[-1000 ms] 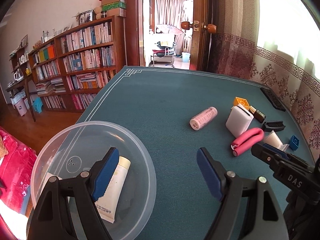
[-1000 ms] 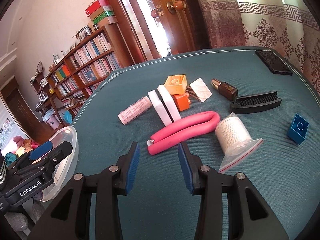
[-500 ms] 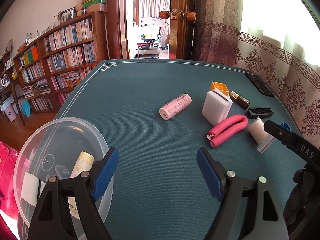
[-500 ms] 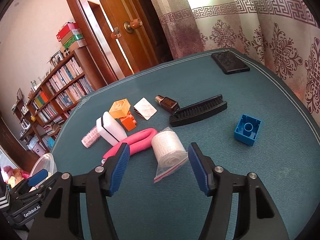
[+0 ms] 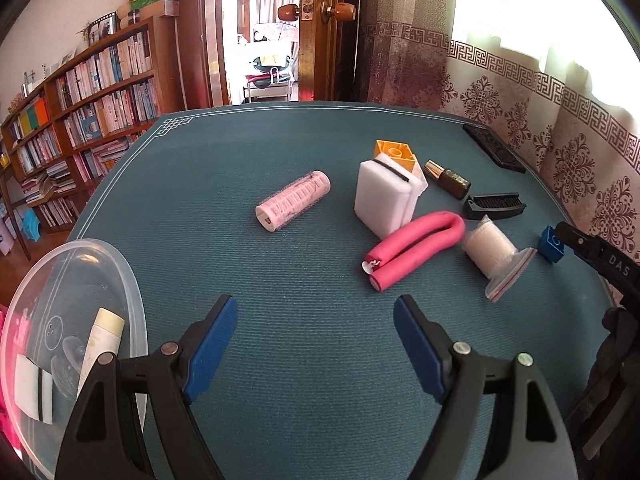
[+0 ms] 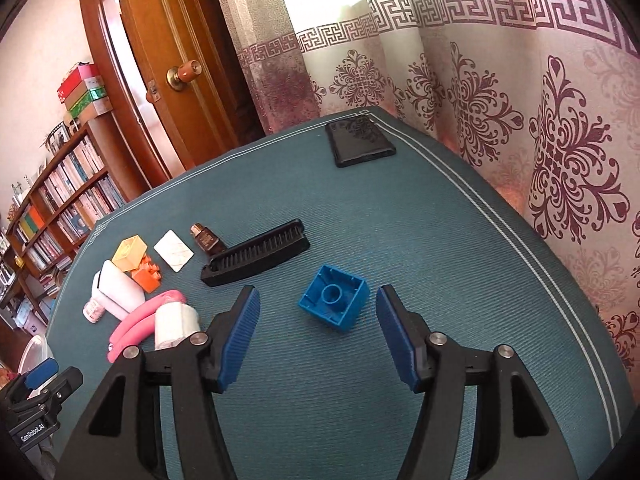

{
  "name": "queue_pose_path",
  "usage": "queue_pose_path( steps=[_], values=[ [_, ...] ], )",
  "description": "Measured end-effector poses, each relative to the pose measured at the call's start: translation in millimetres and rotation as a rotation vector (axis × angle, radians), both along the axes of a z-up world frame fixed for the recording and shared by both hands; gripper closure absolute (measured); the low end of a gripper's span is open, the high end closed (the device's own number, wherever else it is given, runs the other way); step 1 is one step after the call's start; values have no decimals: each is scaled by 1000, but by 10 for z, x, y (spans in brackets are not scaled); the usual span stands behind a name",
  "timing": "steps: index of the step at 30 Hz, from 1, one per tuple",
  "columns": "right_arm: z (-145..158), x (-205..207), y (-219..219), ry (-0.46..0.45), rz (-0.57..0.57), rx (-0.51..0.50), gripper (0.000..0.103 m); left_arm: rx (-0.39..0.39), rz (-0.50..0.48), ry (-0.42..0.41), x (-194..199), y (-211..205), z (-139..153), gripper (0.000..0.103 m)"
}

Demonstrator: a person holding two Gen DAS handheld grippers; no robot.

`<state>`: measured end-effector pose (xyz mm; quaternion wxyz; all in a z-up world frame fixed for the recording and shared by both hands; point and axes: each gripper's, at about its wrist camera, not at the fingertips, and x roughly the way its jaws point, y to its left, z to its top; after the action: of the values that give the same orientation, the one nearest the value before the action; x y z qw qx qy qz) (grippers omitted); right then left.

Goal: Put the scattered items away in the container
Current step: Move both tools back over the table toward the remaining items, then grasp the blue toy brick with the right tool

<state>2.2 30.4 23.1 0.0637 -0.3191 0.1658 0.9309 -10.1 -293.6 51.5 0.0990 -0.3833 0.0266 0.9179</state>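
Observation:
A clear plastic bowl [image 5: 120, 264] at the table's left edge holds a cream tube [image 5: 100, 340] and a white sponge [image 5: 32, 388]. My left gripper [image 5: 316, 328] hovers open and empty just right of the bowl. Beyond it lie a pink hair roller [image 5: 294, 200], a white sponge block [image 5: 386, 196], a bent pink foam curler [image 5: 416, 248] and a bagged white roll [image 5: 490, 250]. My right gripper [image 6: 318, 328] is open, with the blue toy brick [image 6: 334, 302] lying hollow side up just ahead of its fingertips, untouched.
A black comb [image 6: 256, 258], brown bottle [image 6: 208, 240], white card [image 6: 173, 251], yellow brick [image 6: 129, 253] and orange brick [image 6: 148, 276] lie left of the blue brick. A black phone [image 6: 358, 140] rests near the far table edge. Curtains hang right; a bookshelf [image 5: 80, 120] stands left.
My right gripper has swung right, from the pink curler past the bagged roll to the blue brick, and opened wider. My left gripper has drawn away from over the bowl toward the table middle.

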Motion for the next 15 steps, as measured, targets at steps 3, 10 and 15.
queue_pose_path(
  steps=[3, 10, 15],
  values=[
    [-24, -39, 44, -15, 6, 3, 39, -1, -14, -4, -39, 54, -2, 20],
    [-100, -210, -40, -58, 31, 62, 39, 9, -5, -16, -160, 53, -22, 20],
    [-158, -304, -58, -94, 39, 76, 39, 46, 46, -30, -300, -53, -25, 20]
  ],
)
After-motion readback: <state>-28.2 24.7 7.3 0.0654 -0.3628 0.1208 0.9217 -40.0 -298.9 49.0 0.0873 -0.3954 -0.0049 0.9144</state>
